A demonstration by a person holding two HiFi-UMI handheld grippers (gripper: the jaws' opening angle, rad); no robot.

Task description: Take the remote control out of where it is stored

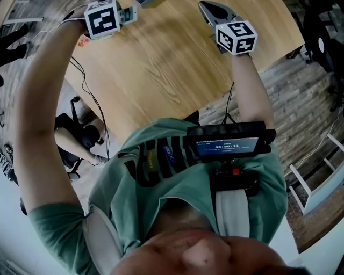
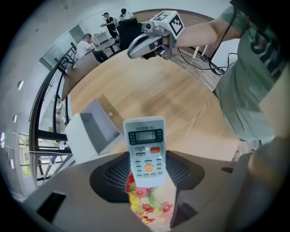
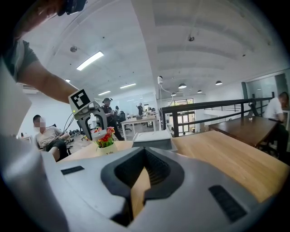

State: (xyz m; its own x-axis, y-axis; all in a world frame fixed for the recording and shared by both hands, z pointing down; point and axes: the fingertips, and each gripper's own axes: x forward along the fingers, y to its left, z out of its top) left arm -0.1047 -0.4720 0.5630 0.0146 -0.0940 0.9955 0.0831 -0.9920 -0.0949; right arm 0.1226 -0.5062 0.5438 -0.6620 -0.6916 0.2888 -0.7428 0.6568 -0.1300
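Observation:
A white remote control (image 2: 146, 149) with a small screen and an orange button stands upright between the jaws of my left gripper (image 2: 146, 176), which is shut on it. It hangs just above a small pot of red and yellow flowers (image 2: 143, 206). In the right gripper view the left gripper (image 3: 89, 118) holds the remote over the flower pot (image 3: 107, 141). My right gripper (image 3: 134, 192) is shut with nothing in it, raised over the wooden table (image 1: 161, 64). In the head view both grippers are up at the table's near side, left (image 1: 124, 14) and right (image 1: 210, 11).
An open white box (image 2: 90, 131) lies on the table beside the flowers; the right gripper view shows this box (image 3: 153, 138) too. The person's torso with a chest-mounted device (image 1: 228, 144) is close to the table edge. People sit at desks in the background.

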